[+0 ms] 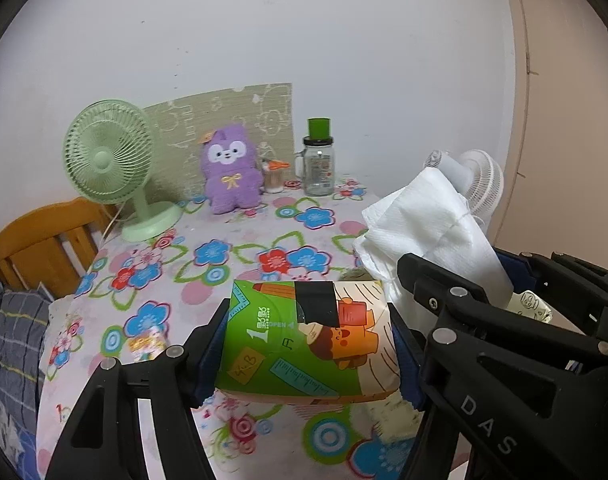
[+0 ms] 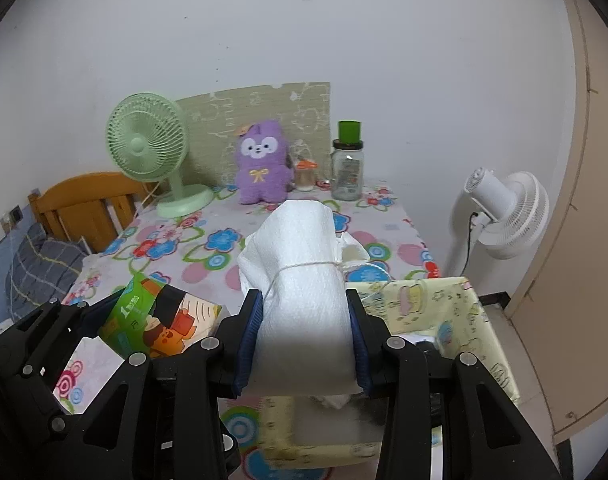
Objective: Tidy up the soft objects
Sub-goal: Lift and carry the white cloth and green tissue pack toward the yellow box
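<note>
My left gripper [image 1: 307, 344] is shut on a green and orange cartoon tissue pack [image 1: 304, 340], held above the flowered table; the pack also shows in the right wrist view [image 2: 160, 320]. My right gripper [image 2: 304, 340] is shut on a white rolled cloth bundle [image 2: 304, 280] tied with string, held over a pale yellow fabric box [image 2: 443, 312]. The bundle shows in the left wrist view [image 1: 427, 224], to the right of the pack. A purple plush toy [image 1: 230, 172] [image 2: 262, 164] sits upright at the table's back.
A green desk fan [image 1: 112, 160] [image 2: 152, 152] stands back left. A glass jar with a green cap [image 1: 319, 160] [image 2: 347, 164] and a small orange-lidded container [image 2: 305, 174] stand beside the plush. A white floor fan [image 2: 503, 212] is right, a wooden bed frame [image 1: 44, 236] left.
</note>
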Tool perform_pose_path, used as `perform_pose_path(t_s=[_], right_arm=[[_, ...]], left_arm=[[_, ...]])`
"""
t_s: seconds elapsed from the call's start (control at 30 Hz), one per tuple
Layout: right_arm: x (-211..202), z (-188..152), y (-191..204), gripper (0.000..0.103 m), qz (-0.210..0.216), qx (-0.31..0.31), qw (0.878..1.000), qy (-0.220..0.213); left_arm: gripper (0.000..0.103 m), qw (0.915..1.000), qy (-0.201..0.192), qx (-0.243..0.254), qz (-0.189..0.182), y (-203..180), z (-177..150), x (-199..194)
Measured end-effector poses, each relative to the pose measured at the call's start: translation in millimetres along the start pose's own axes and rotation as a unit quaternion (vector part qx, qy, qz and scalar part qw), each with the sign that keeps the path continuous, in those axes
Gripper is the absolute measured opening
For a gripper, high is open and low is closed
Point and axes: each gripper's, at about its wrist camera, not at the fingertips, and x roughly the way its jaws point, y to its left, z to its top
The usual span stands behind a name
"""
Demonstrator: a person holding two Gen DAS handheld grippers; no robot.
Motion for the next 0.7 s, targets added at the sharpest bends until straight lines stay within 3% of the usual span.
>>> perform_pose_path(t_s=[0.37, 0.7], right_arm=[[4, -1, -40, 0.043, -0.017, 0.016, 1.0, -0.002], [14, -12, -77, 0.044, -0.037, 0.044, 0.998, 0.016]], left_arm=[[0.072, 0.9995, 0.003, 0.017, -0.025, -34, 11, 20], [0.073, 0.9975, 0.031, 0.03, -0.056, -65, 7, 46]])
